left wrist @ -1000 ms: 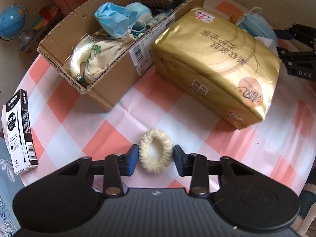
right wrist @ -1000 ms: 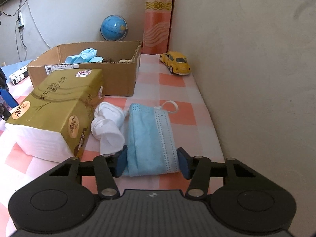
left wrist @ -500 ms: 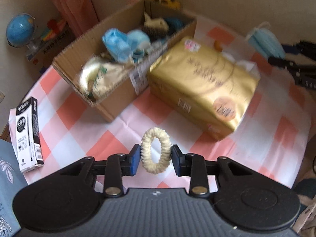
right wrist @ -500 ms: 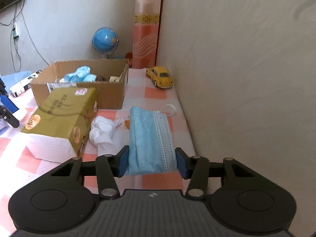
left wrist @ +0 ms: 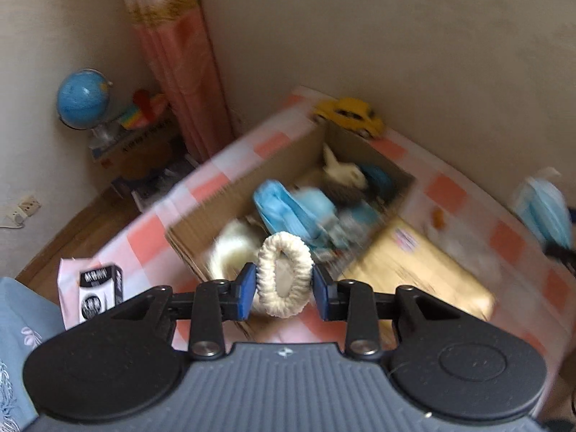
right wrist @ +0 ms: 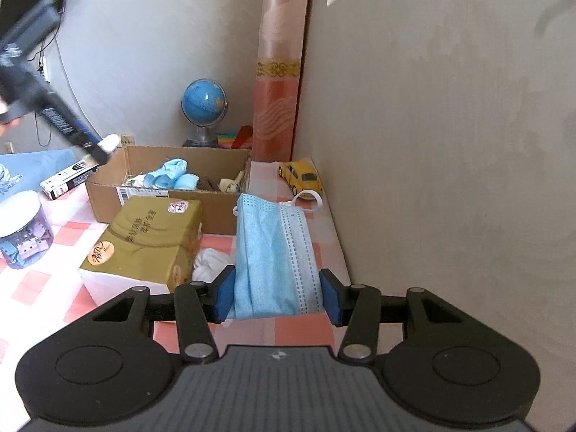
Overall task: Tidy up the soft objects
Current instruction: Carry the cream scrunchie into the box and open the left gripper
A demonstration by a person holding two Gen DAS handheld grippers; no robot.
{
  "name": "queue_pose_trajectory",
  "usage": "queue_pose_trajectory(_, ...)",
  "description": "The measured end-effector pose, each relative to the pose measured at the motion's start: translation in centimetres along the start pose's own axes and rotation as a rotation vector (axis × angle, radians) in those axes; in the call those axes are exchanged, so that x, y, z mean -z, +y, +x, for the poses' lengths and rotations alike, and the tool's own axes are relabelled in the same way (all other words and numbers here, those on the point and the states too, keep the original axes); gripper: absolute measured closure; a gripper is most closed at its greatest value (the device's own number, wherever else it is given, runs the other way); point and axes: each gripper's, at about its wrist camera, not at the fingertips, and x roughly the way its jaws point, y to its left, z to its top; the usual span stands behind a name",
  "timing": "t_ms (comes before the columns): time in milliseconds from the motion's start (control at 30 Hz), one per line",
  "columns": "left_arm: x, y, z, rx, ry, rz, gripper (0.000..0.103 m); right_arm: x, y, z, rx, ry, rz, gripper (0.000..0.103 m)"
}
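Chinese characters, too small to read, on the gold tissue pack (right wrist: 144, 241), round orange logo on its end, barcode sticker on the cardboard box (right wrist: 140, 191), unreadable print on the black-and-white carton (left wrist: 99, 289)

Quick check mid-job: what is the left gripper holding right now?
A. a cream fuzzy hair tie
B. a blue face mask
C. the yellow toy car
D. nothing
A: in the left wrist view the left gripper has its blue pads pressed against both sides of the cream fuzzy hair tie, held up in front of the cardboard box; the blue face mask is in the right gripper.
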Motion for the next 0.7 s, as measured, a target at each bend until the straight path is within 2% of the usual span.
queue_pose_trajectory(33,-0.5,0.3,0.6,-0.015,-0.001,-0.007,0.068,-0.1,0.1,-0.1,-0.001,-0.002,0.000,0.049)
queue_pose_trajectory(100,-1.1,0.8,1.8,-0.047,-0.015,-0.014,0.056,-0.1,0.1,-0.1,-0.003,-0.003,-0.001,0.049)
queue_pose_trajectory(167,-1.3,1.1,2.8,-0.097,-0.027,-0.021,0.034,-0.1,0.2,-0.2,-0.002,-0.003,-0.001,0.049)
queue_pose_trajectory(233,-1.2,1.3,3.2,-0.133,-0.037,-0.038,0.028,-0.2,0.2,0.0,-0.004,-0.001,-0.001,0.049)
queue_pose_trajectory(300,-0.6,1.1,2.8,-0.128,-0.053,-0.042,0.023,-0.3,0.2,-0.1,-0.004,-0.004,-0.002,0.049)
queue_pose_trajectory(367,0.3,0.6,1.7,-0.136,-0.087,-0.041,0.011,-0.3,0.2,0.0,-0.010,-0.004,-0.001,0.049)
queue_pose_trajectory(433,1.3,-0.2,0.1,-0.129,-0.127,-0.035,0.006,-0.4,0.2,-0.1,-0.017,-0.005,0.002,0.049)
queue_pose_trajectory(600,4.3,-3.0,-3.8,-0.112,-0.188,-0.052,0.005,-1.1,0.3,-0.3,-0.055,-0.005,0.009,0.049)
queue_pose_trajectory(700,6.6,-5.2,-5.9,-0.142,-0.251,-0.061,0.000,-1.7,0.6,-0.2,-0.077,-0.005,0.008,0.049)
